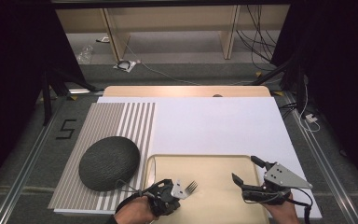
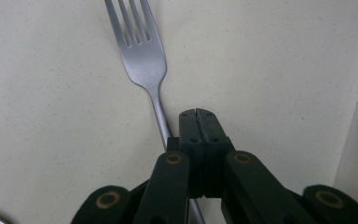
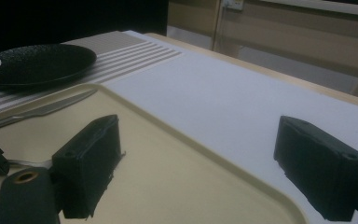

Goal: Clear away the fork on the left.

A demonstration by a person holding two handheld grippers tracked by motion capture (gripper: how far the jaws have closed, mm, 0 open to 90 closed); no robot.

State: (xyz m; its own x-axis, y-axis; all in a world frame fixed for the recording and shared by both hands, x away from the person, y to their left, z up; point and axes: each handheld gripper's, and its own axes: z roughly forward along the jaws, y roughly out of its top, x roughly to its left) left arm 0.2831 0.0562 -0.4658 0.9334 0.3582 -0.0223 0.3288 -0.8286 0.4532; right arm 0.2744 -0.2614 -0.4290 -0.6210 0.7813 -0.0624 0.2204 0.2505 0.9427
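Observation:
A metal fork (image 2: 142,51) lies on the cream tray (image 2: 51,121), tines pointing away from me. My left gripper (image 2: 198,113) is shut, its black jaws pressed together right over the fork's handle, which runs under the left jaw; no part of the fork shows between the pads. In the high view the left gripper (image 1: 175,193) sits at the tray's (image 1: 200,157) near left, with the fork (image 1: 191,186) sticking out beyond it. My right gripper (image 1: 244,169) stands open over the tray's right side, nothing between its jaws (image 3: 200,158).
A dark round plate (image 1: 109,162) rests on a striped grey placemat (image 1: 121,119) left of the tray. A knife (image 3: 51,109) lies along the tray's left edge. A white mat (image 1: 214,123) covers the table beyond the tray.

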